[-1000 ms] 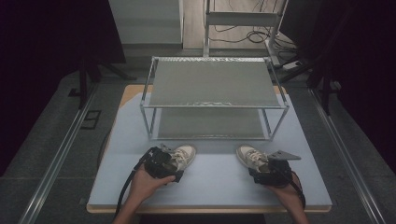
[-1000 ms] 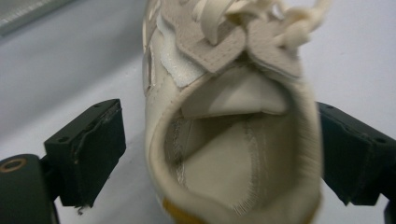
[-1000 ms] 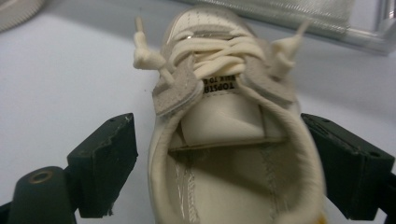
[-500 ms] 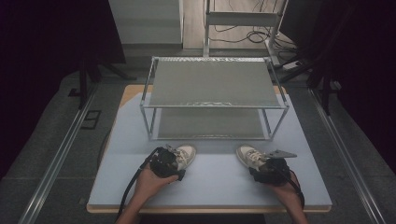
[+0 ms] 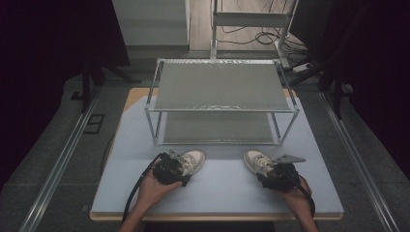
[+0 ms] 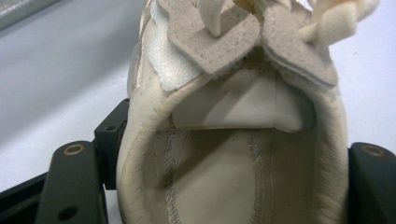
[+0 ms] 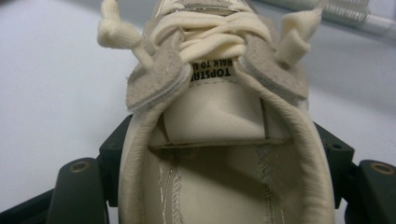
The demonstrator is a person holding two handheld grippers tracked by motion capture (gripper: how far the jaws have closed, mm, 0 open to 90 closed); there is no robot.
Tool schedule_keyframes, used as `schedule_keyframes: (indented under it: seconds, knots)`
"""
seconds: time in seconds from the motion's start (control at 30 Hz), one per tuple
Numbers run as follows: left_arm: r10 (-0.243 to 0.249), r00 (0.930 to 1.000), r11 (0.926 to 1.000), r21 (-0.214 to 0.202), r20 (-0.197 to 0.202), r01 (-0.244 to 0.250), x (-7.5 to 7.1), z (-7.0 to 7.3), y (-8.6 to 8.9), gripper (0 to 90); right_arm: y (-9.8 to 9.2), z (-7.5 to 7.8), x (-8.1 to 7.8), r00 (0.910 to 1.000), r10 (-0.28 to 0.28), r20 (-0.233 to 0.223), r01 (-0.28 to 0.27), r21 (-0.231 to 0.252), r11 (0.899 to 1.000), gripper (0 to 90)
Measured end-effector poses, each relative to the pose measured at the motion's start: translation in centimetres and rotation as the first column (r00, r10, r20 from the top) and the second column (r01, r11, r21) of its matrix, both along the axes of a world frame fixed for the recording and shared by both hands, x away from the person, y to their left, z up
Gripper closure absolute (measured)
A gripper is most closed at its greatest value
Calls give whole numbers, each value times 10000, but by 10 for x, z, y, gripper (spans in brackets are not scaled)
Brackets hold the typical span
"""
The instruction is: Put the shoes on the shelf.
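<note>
Now both of my grippers have just been closing, each with a shoe between its jaws. Compared with a second ago, the hands sit in the same places near the front edge of the table (image 5: pixel 319 193), so the change is in the jaws alone. The left gripper (image 5: pixel 170 169) straddles the heel of the left shoe (image 5: pixel 192 160); in the left gripper view the black jaws stand at either side of the padded collar (image 6: pixel 224 154), seemingly touching its walls, though I cannot tell whether they squeeze yet. The right gripper (image 5: pixel 275 175) flanks the right shoe (image 5: pixel 256 160) likewise, its jaws set against the collar (image 7: pixel 224 154) on both sides. I judge this as the grasp forming, ahead of a lift toward the rack (image 5: pixel 222 87) that stands just behind the shoes. Count: two shoes, one per gripper, both cream with laces, toes pointing toward the rack; two grippers; one rack with two mesh shelves, both bare; one table. Each shoe rests on the table, well apart from the other.
</note>
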State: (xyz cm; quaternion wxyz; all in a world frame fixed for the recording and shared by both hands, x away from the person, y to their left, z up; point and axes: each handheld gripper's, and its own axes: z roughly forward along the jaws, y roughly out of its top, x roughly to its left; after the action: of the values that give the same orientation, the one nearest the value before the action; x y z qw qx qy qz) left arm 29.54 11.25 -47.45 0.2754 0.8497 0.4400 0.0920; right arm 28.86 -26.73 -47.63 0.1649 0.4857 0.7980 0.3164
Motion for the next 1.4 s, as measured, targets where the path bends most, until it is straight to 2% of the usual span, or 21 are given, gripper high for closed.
schedule_keyframes:
  seconds: [0.17,0.3,0.6,0.83,1.4]
  knots:
    - [80,9998,9996,-255,203,-75,2,8,1,291,3,7,-1,9998,-21,219,17,199,9998,278]
    - [133,9994,9989,-451,329,-118,9,15,-1,291,9,13,2,9993,-33,385,21,299,9996,278]
    - [219,9984,9977,-651,521,-185,23,24,-9,292,25,21,16,9982,15,602,-41,426,9991,278]
    - [368,9972,9962,-816,658,-314,38,32,-11,293,38,28,32,9975,46,698,-80,493,9988,279]
    - [395,9970,9950,-938,661,-332,56,33,-24,292,51,31,52,9972,-175,723,143,443,9989,279]
